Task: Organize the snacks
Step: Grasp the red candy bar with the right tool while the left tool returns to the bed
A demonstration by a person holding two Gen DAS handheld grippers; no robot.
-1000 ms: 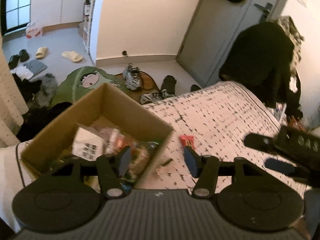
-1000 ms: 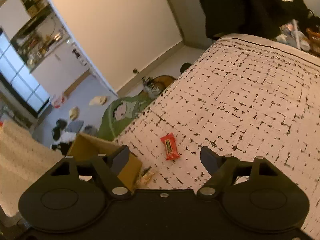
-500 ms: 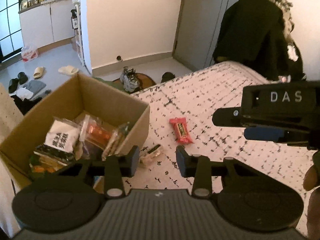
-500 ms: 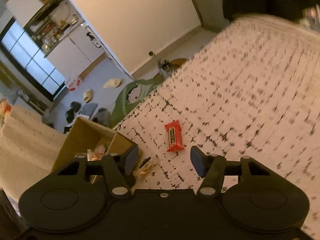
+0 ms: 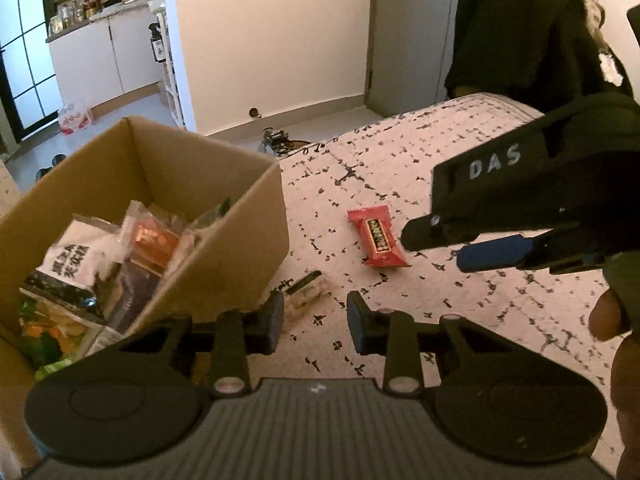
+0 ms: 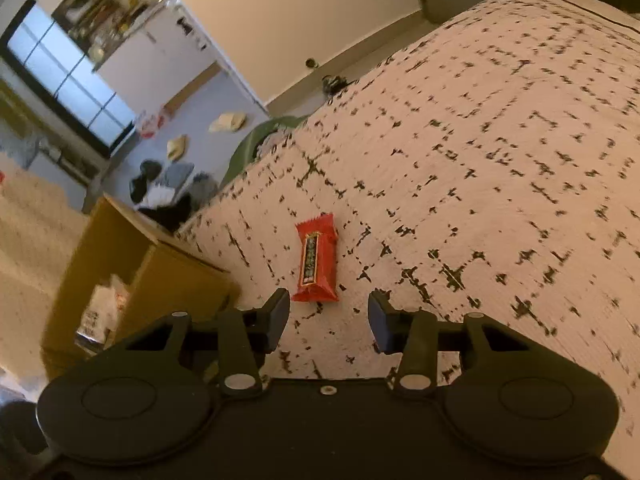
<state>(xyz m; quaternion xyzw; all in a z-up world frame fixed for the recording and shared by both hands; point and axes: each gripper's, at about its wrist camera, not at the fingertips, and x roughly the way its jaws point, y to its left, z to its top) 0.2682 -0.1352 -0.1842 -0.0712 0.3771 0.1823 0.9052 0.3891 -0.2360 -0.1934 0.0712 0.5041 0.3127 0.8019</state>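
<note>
A red snack bar [image 5: 377, 237] lies on the patterned bed cover, right of an open cardboard box [image 5: 224, 236] that holds several snack packets. It also shows in the right wrist view [image 6: 316, 260], just beyond my right gripper [image 6: 328, 318], which is open and empty. A clear-wrapped snack [image 5: 306, 290] lies by the box's corner, just ahead of my left gripper [image 5: 315, 320], which is open and empty. The right gripper's body [image 5: 516, 208] shows at the right of the left wrist view, its fingers beside the red bar.
The bed cover [image 6: 500, 168] stretches far and right. Beyond the bed's edge lie shoes [image 5: 276, 138], slippers [image 6: 228, 122] and clothes on the floor. A dark coat [image 5: 528, 28] hangs at the far end of the bed.
Both grippers have moved closer to the bed. The right gripper came down towards the red bar and its jaws narrowed. The left gripper's jaws narrowed and now point at the clear-wrapped snack.
</note>
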